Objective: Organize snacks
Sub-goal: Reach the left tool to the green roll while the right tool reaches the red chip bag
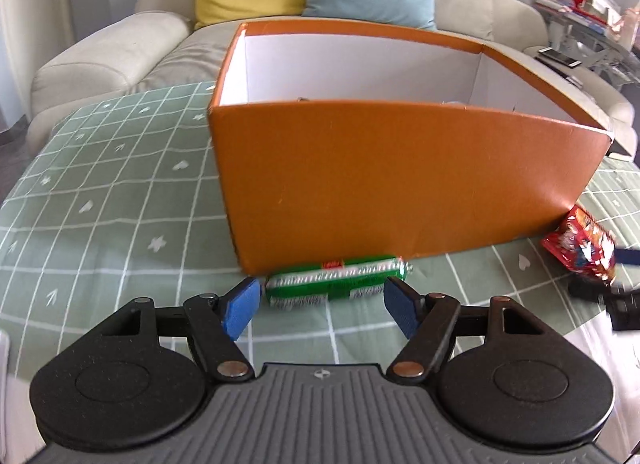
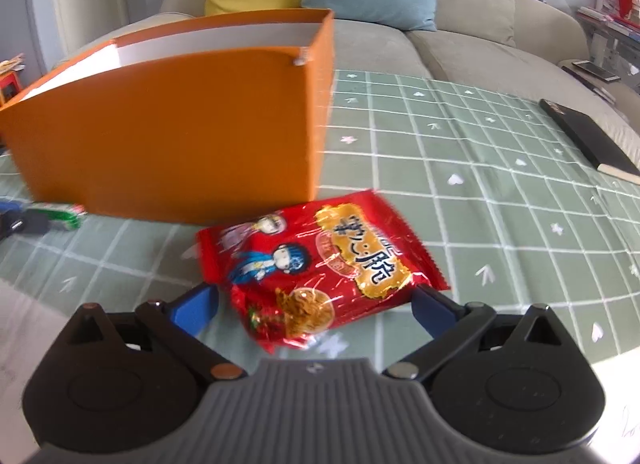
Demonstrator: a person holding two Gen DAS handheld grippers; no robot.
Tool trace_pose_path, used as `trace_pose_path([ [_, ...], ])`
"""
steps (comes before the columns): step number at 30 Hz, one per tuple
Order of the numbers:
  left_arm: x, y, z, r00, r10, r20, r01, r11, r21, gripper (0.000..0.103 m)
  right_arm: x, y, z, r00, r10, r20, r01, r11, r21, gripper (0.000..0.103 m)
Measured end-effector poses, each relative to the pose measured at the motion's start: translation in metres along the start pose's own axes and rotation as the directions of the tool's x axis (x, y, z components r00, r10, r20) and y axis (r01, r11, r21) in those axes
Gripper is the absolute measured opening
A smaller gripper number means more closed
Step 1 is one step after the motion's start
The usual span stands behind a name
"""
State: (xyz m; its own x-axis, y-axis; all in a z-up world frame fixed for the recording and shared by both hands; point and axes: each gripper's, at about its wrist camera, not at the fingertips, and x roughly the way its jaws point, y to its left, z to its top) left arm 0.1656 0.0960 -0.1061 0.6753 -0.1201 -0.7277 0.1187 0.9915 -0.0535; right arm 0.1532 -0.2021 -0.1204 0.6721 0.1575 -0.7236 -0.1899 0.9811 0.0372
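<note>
The orange box point(image 1: 400, 168) hid its contents. Both grippers, left gripper point(image 1: 320, 304) and right gripper point(image 2: 316, 304), stood spread; the red packet point(image 2: 320, 264) lay between the right's pads, perhaps untouched, on green checked cloth point(image 1: 120, 204).

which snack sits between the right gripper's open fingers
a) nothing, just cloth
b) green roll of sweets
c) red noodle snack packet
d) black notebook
c: in the right wrist view the red noodle snack packet lies on the checked cloth between the spread fingers of the right gripper, beside the orange box.
</note>
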Motion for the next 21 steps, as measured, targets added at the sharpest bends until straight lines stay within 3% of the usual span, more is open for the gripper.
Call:
trace_pose_path([
  [4, 0.008, 0.001, 0.003, 1.000, -0.026, 0.008, 0.026, 1.000, 0.012, 0.088, -0.015, 0.026, -0.014, 0.996, 0.084, -0.008, -0.084, 0.994, -0.071, 0.100],
  [13, 0.005, -0.007, 0.003, 0.993, -0.118, -0.023, 0.118, 0.993, 0.018, 0.088, -0.031, 0.065, -0.017, 0.984, 0.178, 0.014, -0.172, 0.966, -0.195, 0.099],
  [18, -0.007, -0.021, -0.007, 0.983, -0.178, -0.050, 0.180, 0.983, 0.046, 0.088, -0.039, 0.066, -0.013, 0.989, 0.120, 0.084, -0.096, 0.964, -0.249, 0.099],
  [21, -0.013, -0.025, -0.011, 0.978, -0.200, -0.060, 0.203, 0.978, 0.055, 0.088, -0.033, 0.050, -0.006, 0.995, 0.058, 0.081, -0.041, 0.979, -0.202, 0.099],
])
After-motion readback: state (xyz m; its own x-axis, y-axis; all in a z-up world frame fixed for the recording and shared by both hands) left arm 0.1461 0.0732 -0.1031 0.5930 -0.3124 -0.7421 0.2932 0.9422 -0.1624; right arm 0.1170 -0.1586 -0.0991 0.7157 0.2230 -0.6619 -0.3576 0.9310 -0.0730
